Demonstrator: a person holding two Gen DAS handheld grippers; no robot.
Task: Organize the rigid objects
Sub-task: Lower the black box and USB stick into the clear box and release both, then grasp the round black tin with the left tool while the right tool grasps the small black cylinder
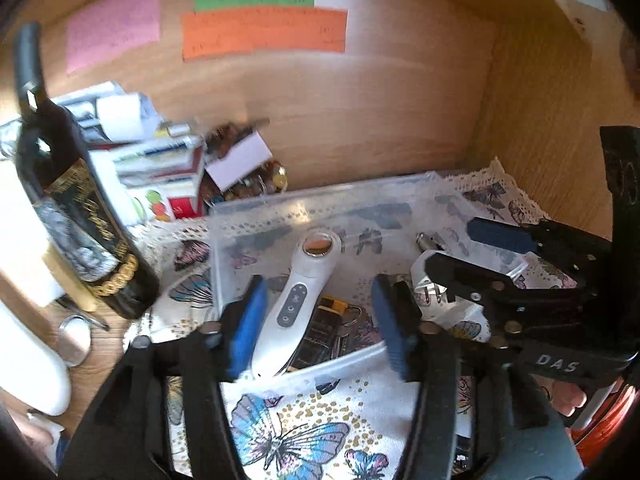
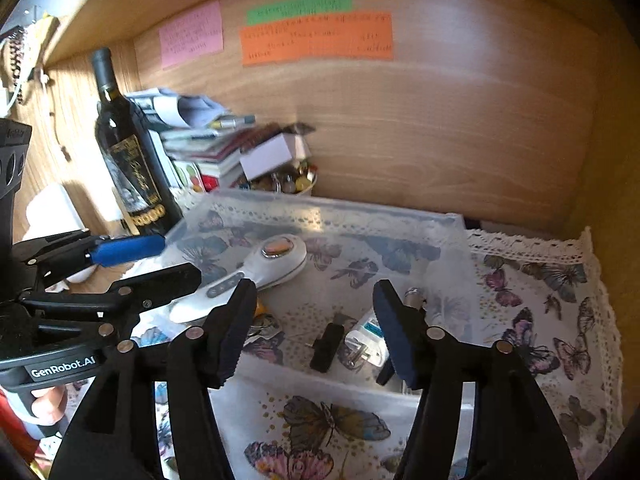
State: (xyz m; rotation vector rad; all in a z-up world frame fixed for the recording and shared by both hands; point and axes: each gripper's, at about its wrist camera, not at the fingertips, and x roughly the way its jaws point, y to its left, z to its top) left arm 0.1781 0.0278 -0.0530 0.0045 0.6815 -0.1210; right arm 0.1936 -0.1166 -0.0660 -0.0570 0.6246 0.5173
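A clear plastic bin (image 1: pixel 280 204) (image 2: pixel 320 208) sits on a butterfly cloth in a wooden shelf. In it lie a white handheld device (image 1: pixel 296 300) (image 2: pixel 256 272), a dark case with yellow trim (image 1: pixel 320 332), a white plug adapter (image 1: pixel 440 304) (image 2: pixel 362 346), a small black piece (image 2: pixel 326 346) and a metal connector (image 1: pixel 426 242) (image 2: pixel 414 296). My left gripper (image 1: pixel 320 320) is open over the bin's near wall, its jaws either side of the white device. My right gripper (image 2: pixel 316 328) is open and empty above the bin's right half; it also shows in the left wrist view (image 1: pixel 472 248).
A dark wine bottle (image 1: pixel 80 220) (image 2: pixel 128 160) stands left of the bin. Behind it lie stacked papers and boxes (image 1: pixel 152 168) and a jar of beads (image 2: pixel 288 180). Coloured notes (image 1: pixel 264 32) hang on the back wall. A shelf side wall (image 1: pixel 540 120) closes the right.
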